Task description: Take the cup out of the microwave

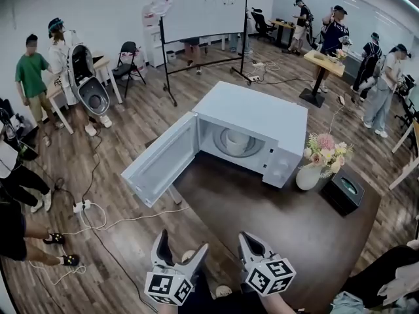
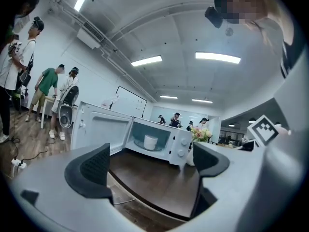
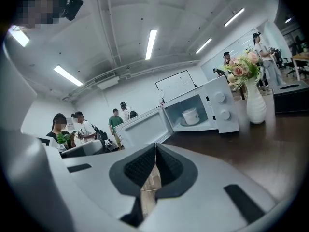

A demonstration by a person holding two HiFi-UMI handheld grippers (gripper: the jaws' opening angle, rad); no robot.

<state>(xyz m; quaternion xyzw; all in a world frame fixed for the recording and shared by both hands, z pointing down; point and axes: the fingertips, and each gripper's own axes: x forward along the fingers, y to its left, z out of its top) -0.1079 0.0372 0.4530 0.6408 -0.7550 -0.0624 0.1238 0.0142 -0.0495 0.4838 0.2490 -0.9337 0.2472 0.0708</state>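
Observation:
A white microwave [image 1: 262, 120] stands on the dark brown table [image 1: 262, 221] with its door [image 1: 160, 162] swung open to the left. A white cup [image 1: 236, 140] sits on the turntable inside; it also shows as the cup [image 2: 151, 142] in the left gripper view and the cup [image 3: 190, 115] in the right gripper view. Both grippers hover low at the table's near edge, well short of the microwave. My left gripper [image 1: 180, 248] is open with nothing between its jaws [image 2: 150, 166]. My right gripper [image 1: 251, 241] is shut and empty [image 3: 155, 162].
A white vase of flowers [image 1: 309, 174] and a black box [image 1: 345, 191] stand right of the microwave. The open door overhangs the table's left edge. Cables and a power strip [image 1: 82, 206] lie on the wood floor. Several people, a whiteboard [image 1: 203, 8] and chairs stand farther back.

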